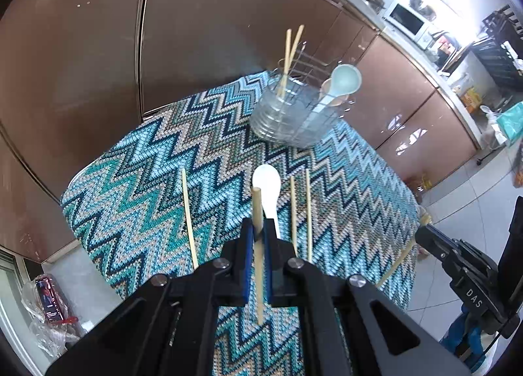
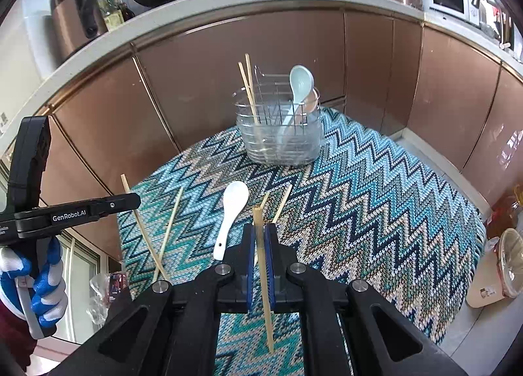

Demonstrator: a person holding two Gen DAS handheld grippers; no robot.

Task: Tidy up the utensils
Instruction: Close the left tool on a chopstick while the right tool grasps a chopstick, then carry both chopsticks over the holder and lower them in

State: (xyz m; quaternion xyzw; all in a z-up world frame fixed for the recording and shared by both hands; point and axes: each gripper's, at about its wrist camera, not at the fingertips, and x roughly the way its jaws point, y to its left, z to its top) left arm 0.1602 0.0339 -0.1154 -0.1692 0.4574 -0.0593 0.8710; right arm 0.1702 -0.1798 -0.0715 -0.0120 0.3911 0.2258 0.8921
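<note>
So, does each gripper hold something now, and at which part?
Yes. The left gripper pinches one chopstick near its middle. The right gripper pinches another chopstick just below its upper end.

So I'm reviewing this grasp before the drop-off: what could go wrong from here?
Each claw, left and right, pinches a single chopstick near its top, so either could pivot or slip. The holder already has chopsticks and a spoon inside; insertion might knock them.
</note>
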